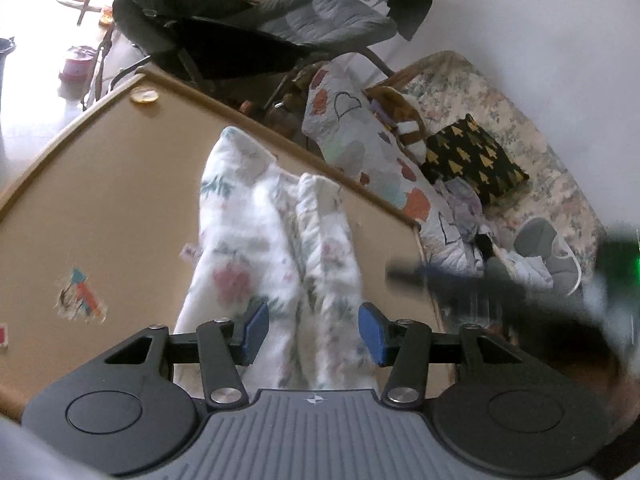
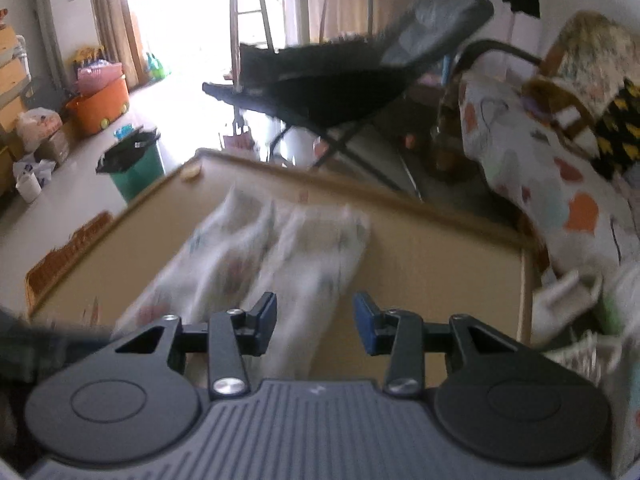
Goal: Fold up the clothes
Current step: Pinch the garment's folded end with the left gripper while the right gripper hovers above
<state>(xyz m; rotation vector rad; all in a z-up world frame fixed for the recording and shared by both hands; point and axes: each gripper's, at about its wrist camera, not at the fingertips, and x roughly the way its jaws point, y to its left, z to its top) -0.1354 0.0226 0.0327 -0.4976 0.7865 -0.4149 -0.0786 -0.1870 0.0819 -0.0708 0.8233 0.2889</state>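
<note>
White floral trousers [image 1: 248, 240] lie lengthwise on the tan table [image 1: 100, 200], their two legs side by side and pointing away from me. My left gripper [image 1: 314, 332] hovers open over the near end, its blue pads apart on either side of the cloth and not pressing it. In the right wrist view the same trousers [image 2: 280, 248] are blurred on the table [image 2: 440, 272]. My right gripper [image 2: 316, 322] is open above the near part of the right leg, with nothing pinched. The right gripper also shows in the left wrist view as a dark blur [image 1: 480, 292] at the table's right edge.
A folding chair draped with dark clothes [image 1: 240, 40] stands beyond the table's far edge. To the right is a couch with a heart-print quilt [image 1: 360, 132] and a black cushion [image 1: 476, 160]. A green bin [image 2: 136, 164] and an orange tub [image 2: 100, 108] sit on the floor at left.
</note>
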